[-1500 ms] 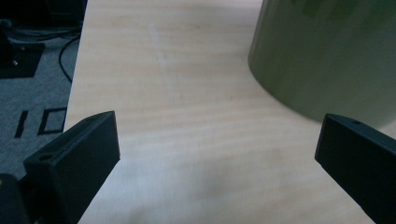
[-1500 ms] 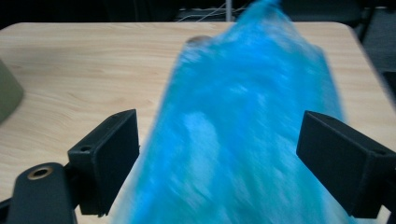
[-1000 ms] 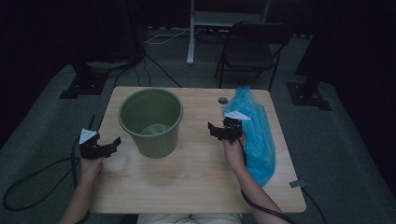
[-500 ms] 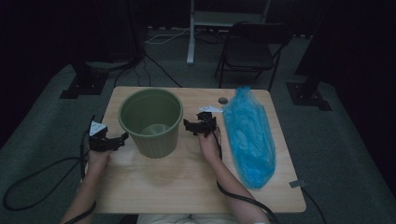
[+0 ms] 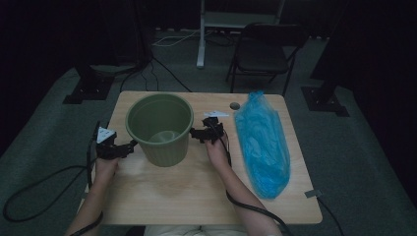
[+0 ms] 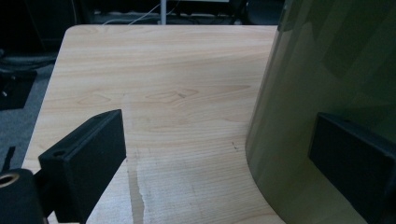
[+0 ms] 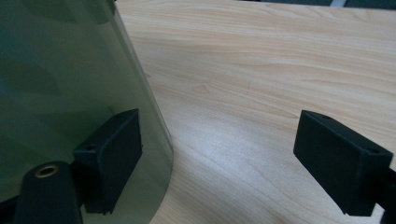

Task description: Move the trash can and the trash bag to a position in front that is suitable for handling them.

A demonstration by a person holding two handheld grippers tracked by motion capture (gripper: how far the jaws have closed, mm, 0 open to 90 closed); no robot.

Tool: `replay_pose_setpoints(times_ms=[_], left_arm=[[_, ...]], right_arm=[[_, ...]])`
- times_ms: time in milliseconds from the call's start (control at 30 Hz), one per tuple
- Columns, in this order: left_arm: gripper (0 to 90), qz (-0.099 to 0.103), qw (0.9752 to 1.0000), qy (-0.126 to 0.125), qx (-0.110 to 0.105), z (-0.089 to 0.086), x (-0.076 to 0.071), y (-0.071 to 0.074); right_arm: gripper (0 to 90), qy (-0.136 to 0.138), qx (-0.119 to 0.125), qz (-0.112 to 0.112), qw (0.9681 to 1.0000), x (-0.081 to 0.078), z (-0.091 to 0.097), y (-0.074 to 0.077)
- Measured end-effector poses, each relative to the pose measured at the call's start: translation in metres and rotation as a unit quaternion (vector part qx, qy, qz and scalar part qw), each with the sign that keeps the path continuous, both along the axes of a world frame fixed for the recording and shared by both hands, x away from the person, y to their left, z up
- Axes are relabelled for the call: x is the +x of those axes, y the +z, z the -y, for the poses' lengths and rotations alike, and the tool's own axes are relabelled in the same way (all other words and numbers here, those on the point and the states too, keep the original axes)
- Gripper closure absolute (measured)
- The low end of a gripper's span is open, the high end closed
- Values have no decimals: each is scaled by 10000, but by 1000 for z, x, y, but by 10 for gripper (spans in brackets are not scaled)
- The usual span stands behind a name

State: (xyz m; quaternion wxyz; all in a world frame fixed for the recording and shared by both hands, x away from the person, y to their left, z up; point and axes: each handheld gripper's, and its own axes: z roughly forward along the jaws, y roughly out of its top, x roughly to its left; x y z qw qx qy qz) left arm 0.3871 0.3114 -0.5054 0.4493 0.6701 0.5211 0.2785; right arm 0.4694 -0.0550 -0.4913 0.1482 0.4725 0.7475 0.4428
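Jaws spread, both grippers flank green bucket (image 5: 160, 129).

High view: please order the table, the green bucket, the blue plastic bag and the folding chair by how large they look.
1. table
2. blue plastic bag and green bucket: alike, unsure
3. folding chair: farther away, dim, unsure

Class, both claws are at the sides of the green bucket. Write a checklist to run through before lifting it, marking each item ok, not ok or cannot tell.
1. Left claw open at the bucket wall: ok.
2. Right claw open at the opposite wall: ok.
3. Either claw clamped on the bucket: not ok, both are wide open.
4. Bucket upright on the table: ok.
5. Blue bag apart from the bucket: ok.
6. Bucket holds nothing: cannot tell, the inside is dim.
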Motion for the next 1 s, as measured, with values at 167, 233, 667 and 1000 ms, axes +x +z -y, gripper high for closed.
replay_pose_setpoints(times_ms=[167,233,667,1000], left_arm=[[47,-64,9999,-97,45,4,-3,2],[47,-43,9998,-127,125,7,-4,3],[47,-151,9977,-646,163,42,-17,6],[47,-108,9926,-1137,415,75,-35,9]], right_arm=[[148,106,6,-34,9999,-5,6,0],[152,132,-35,-98,9999,-7,9,1],[162,83,-388,8,9992,-34,45,8],[173,36,-302,6,9995,-56,84,6]])
